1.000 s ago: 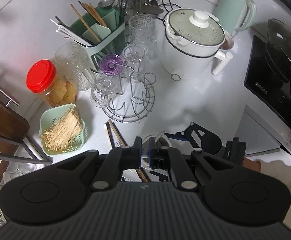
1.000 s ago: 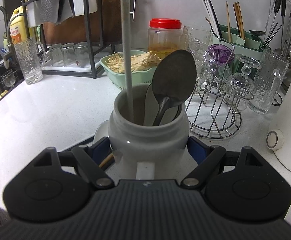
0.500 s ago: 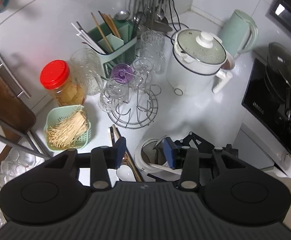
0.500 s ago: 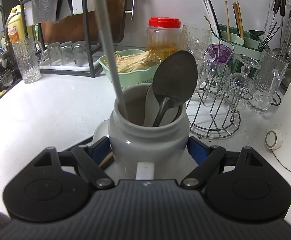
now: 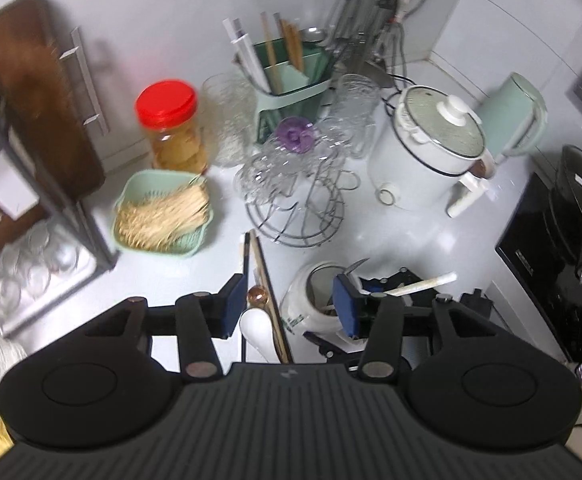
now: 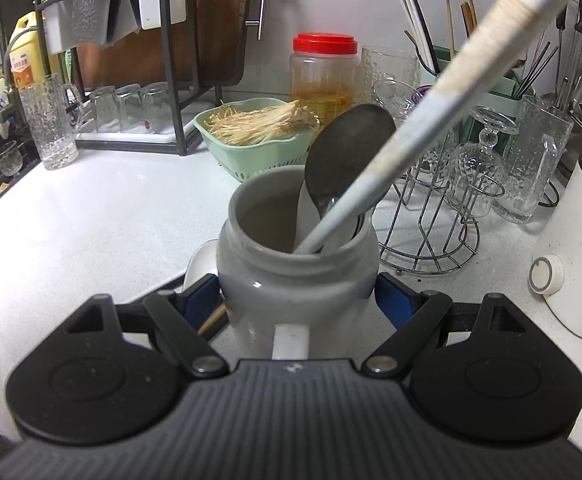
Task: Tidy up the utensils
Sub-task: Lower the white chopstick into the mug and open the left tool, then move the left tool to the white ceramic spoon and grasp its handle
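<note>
On a crowded white kitchen counter (image 6: 103, 216), a grey-white ceramic jar (image 6: 297, 284) serves as the utensil holder, pinched at its sides by the blue pads of the right gripper (image 6: 297, 300). Inside the jar a dark metal spoon (image 6: 349, 152) stands bowl-up against the far rim, and a long pale handle (image 6: 443, 92) leans out of the mouth toward the upper right, crossing in front of the spoon. Seen from above, the left gripper (image 5: 289, 308) hangs over the spot just left of the jar (image 5: 311, 304); its jaws have just been opening and stand spread with nothing pressed between the pads. Below that gap, beside the jar, a white spoon (image 5: 257, 326) and a pair of dark chopsticks (image 5: 269, 292) lie on the counter. Behind the jar a wire glass rack (image 6: 431, 232) with upturned stemmed glasses stands close. Behind the jar to the left sits a green basket of pale sticks (image 6: 259, 136), and beyond that a red-lidded plastic jar (image 6: 325, 76). A green cutlery caddy (image 5: 291, 84) holding chopsticks stands farther back, near the wall. To the jar's right is a white electric cooker (image 5: 431, 144), with a pale green kettle (image 5: 511, 116) behind it.
</note>
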### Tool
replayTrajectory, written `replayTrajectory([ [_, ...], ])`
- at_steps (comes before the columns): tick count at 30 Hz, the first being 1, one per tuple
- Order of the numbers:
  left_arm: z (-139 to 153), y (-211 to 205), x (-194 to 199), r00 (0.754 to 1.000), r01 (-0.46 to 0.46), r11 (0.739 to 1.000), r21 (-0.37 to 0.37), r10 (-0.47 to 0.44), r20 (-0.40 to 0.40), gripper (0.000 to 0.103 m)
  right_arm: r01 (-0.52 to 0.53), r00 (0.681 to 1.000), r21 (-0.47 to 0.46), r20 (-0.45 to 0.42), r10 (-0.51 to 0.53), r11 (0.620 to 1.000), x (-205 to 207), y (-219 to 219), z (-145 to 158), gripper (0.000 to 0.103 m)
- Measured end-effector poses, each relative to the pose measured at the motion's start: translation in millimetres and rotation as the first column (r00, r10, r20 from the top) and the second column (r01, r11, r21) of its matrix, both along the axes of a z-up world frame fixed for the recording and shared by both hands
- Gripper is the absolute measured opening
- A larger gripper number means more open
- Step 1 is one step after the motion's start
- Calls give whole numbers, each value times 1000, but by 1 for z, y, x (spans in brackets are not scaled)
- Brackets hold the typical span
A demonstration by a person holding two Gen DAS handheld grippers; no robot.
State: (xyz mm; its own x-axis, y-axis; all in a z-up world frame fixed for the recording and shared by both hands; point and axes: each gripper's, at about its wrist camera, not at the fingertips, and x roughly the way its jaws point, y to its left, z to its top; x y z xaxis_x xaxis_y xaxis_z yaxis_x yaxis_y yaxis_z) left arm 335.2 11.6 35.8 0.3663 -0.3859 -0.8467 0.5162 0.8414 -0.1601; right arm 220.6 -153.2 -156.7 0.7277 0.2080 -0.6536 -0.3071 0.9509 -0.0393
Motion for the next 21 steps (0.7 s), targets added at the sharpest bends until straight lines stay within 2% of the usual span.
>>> replayTrajectory([
  [6,-35,23,-7,996,-84,995,-47,83,-9,54,10,1000,0,3,-10,1000,0,1,-1,87],
  [9,-60,32,-5,989,-141,987,-74,138,-51,54,16,1000,-1,3,-16,1000,0,1,-1,87],
  [14,-89,42,-12,980,-195,978,-70,192,-53,54,36,999,1,-4,-36,999,0,1,0,87],
  [21,-125,56,-20,958,-279,957,-78,271,-96,54,61,998,2,5,-61,998,-3,1,-1,87],
])
